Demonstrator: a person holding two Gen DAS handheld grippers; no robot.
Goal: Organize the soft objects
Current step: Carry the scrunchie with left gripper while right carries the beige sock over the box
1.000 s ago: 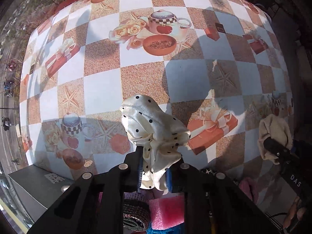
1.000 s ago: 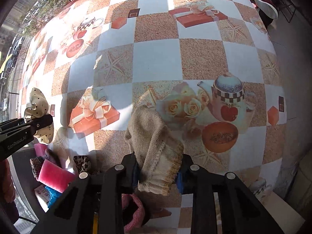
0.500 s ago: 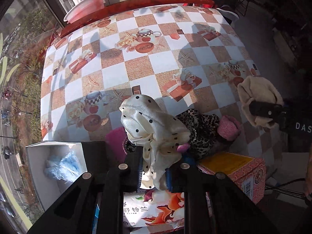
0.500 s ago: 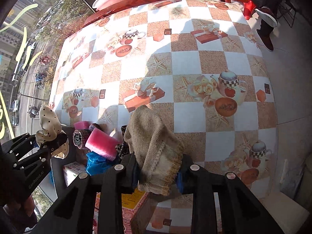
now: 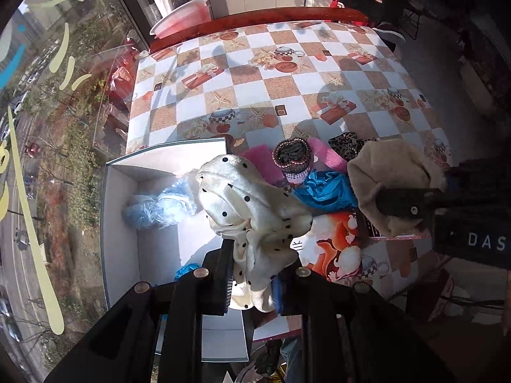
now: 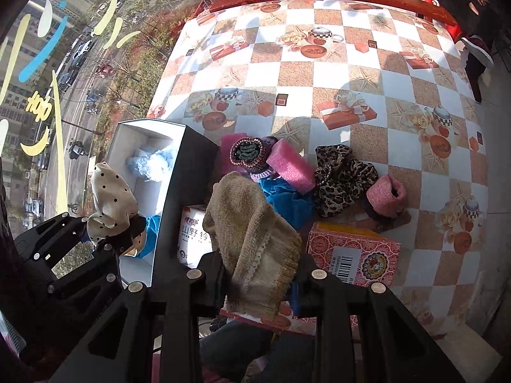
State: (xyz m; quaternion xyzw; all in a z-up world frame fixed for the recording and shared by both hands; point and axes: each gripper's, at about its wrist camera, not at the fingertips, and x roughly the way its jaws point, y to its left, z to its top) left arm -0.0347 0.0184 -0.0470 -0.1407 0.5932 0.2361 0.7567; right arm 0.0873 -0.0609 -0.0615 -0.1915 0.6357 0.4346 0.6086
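Cloth with black dots (image 5: 252, 210) is clenched in the left gripper (image 5: 252, 284), above the white box (image 5: 121, 223) at the bench (image 5: 287, 89) edge. The right gripper (image 6: 258, 287) grasps a beige knit piece (image 6: 249, 233) over the pile. Both hang loosely, so a dangling end may catch the box wall and fall outside, I think.

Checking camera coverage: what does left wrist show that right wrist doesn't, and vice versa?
Left wrist only: the right gripper's side with its DAS label.
Right wrist only: the pink knit cuff, the red carton and the left gripper from outside.
Both: white box, light blue fluff, polka-dot cloth, beige knit, pink foam.
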